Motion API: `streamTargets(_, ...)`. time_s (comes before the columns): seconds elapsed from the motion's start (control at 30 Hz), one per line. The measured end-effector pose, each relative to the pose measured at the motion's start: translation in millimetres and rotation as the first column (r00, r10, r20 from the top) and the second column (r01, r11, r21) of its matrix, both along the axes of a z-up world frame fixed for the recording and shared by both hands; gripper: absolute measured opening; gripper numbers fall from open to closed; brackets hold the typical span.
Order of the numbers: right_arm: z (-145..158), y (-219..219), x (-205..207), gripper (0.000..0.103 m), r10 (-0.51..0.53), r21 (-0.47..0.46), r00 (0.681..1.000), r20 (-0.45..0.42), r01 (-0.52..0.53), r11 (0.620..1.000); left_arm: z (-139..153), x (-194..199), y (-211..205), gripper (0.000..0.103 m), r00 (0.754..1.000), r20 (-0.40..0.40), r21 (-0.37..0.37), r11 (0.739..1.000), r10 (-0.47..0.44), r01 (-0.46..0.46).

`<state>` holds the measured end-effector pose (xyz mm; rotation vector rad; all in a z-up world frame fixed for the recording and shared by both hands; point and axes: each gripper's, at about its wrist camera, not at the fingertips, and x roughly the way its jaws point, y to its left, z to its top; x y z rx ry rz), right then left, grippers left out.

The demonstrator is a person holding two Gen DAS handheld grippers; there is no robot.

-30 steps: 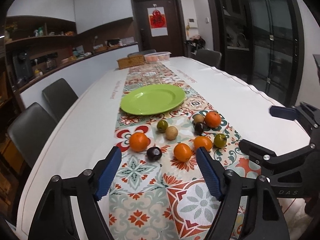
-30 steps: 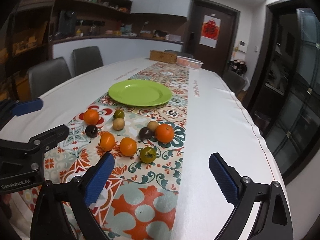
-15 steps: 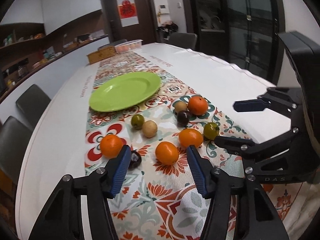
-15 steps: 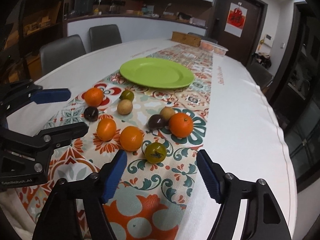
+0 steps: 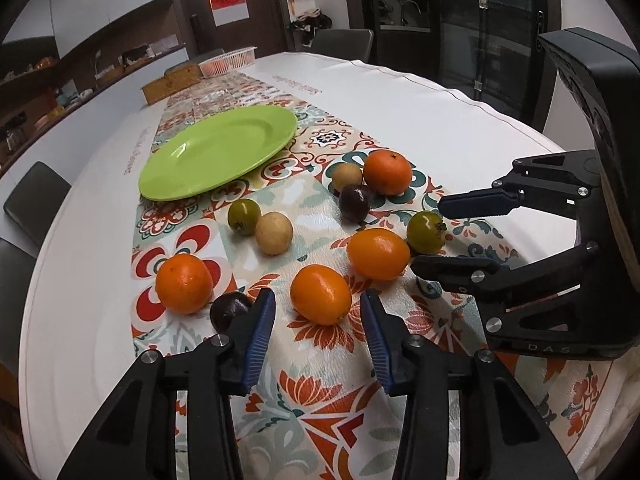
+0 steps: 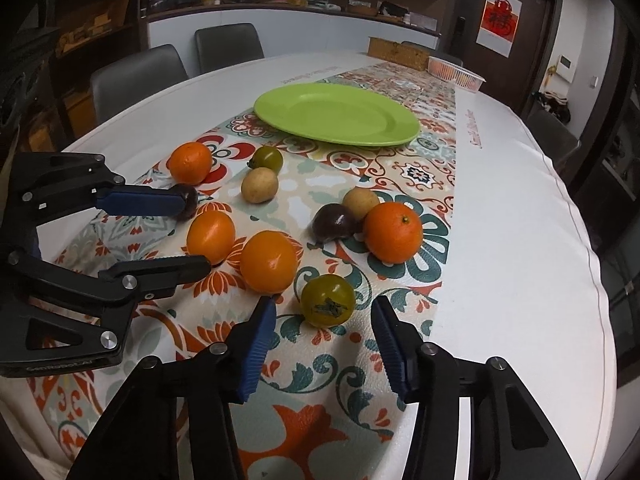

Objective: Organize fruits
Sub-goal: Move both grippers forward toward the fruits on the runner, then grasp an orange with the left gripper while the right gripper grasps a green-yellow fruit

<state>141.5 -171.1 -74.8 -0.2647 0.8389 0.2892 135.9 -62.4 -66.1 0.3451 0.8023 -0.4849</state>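
Step in hand: both grippers are lined up on a first pick each; no fruit is on the green plate yet, so the task looks to be at its start.
Left gripper: jaws spread and empty, the near orange sitting just ahead of the gap between them.
Right gripper: jaws spread and empty, the green tomato just ahead of its gap.
Where the fruit lies: all loose on the patterned table runner, between the grippers and the plate; four oranges, two green tomatoes, two pale round fruits and two dark purple ones.
Doing the left pick well: push forward until the orange sits fully between the pads, then close gently. A dark purple fruit touches or nearly touches the outer side of the left finger, so keep that finger from shoving it.
Doing the right pick well: the second orange lies just beside the tomato, so slip one finger between them rather than onto the orange. The fruit is round and likely to roll if nudged off-centre.
Crowding: the two grippers work near each other; staggering the lifts would avoid a clash.
Writing, right gripper body: "DAS".
Writing, left gripper body: reads roughly "GenRobot.AI".
Writing, surface: red lettering along the white cloth, too small to read.
Door: red poster with a dark emblem, not legible.
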Motion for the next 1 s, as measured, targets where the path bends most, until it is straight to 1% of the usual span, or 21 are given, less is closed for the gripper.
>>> streamTargets(0.1,-1,-2,3,0.045,-0.006,0.014,1.0,-0.014,0.006,1.0,-3,5,-2,0.041,1.0,-0.012,0.018,1.0,0.005,-0.005)
streamTargets(0.23,-4,-3,5,0.041,-0.013,0.025,0.999,-0.033,0.013,1.0,-6,12,-4,0.037,0.999,-0.04,0.004,1.0,0.01,-0.01)
streamTargets(0.33,-4,-5,7,0.039,-0.018,0.053,0.999,-0.051,0.021,0.998,-7,15,-5,0.034,0.998,-0.061,-0.006,1.0,0.019,-0.019)
streamTargets(0.4,-4,-5,7,0.037,-0.02,0.061,0.998,-0.058,0.024,0.998,-7,15,-5,0.034,0.997,-0.067,-0.012,1.0,0.023,-0.024)
streamTargets(0.5,-3,-5,7,0.03,-0.027,0.069,0.998,-0.06,0.031,0.997,-7,14,-4,0.034,0.997,-0.074,-0.022,0.999,0.033,-0.035)
streamTargets(0.8,-1,-10,3,0.03,-0.056,0.101,0.997,-0.061,0.062,0.993,5,5,0,0.033,0.996,-0.059,-0.039,0.997,0.064,-0.066)
streamTargets(1.0,16,-10,-7,0.03,-0.059,0.118,0.998,-0.027,0.062,0.991,20,0,3,0.033,0.996,-0.041,-0.081,0.993,0.079,-0.082)
